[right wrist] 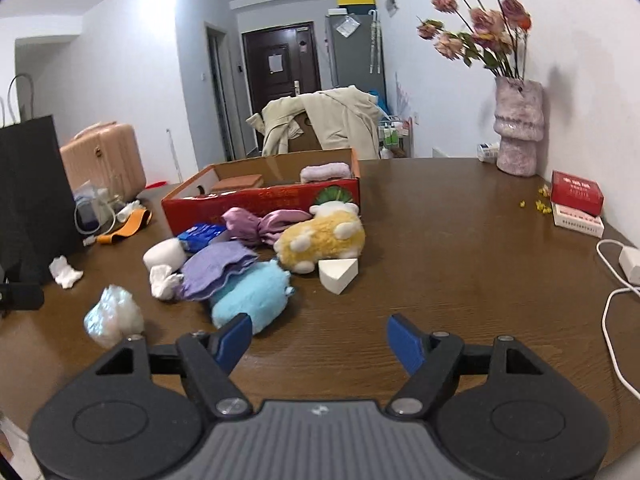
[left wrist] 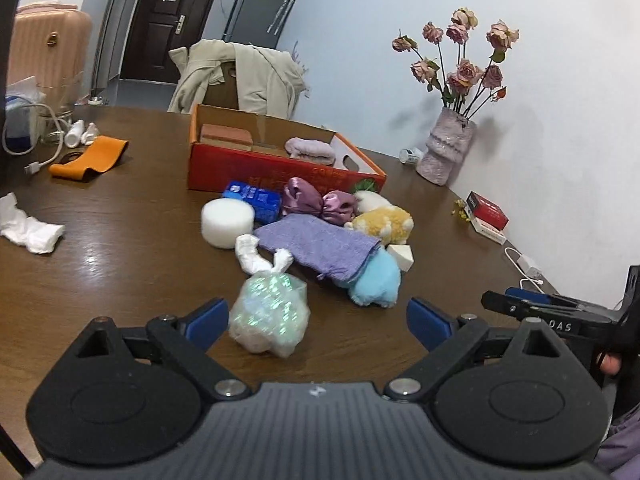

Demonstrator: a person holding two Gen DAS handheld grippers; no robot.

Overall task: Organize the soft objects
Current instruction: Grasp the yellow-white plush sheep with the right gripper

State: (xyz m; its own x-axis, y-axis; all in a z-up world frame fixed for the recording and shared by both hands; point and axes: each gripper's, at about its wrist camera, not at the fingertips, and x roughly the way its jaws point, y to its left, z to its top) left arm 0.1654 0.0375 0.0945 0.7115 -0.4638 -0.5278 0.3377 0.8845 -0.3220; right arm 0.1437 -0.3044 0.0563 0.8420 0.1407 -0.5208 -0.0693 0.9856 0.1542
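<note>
Both grippers [left wrist: 316, 320] [right wrist: 320, 338] agape — soft pile [left wrist: 320, 240] untouched

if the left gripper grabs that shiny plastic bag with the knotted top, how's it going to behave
The shiny plastic bag looks crinkly and puffy, so it will probably squash between the open left gripper fingers rather than resist. Its glossy film may be slippery. It seems light for its bulk, and the knotted top would likely flop when lifted.

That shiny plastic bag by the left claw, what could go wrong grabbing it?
The shiny bag lies off-centre, by one blue finger of the open left gripper, so the fingers might close on loose film and it could slip. The purple cloth lies draped over the blue plush, so lifting one may drag the other.
</note>
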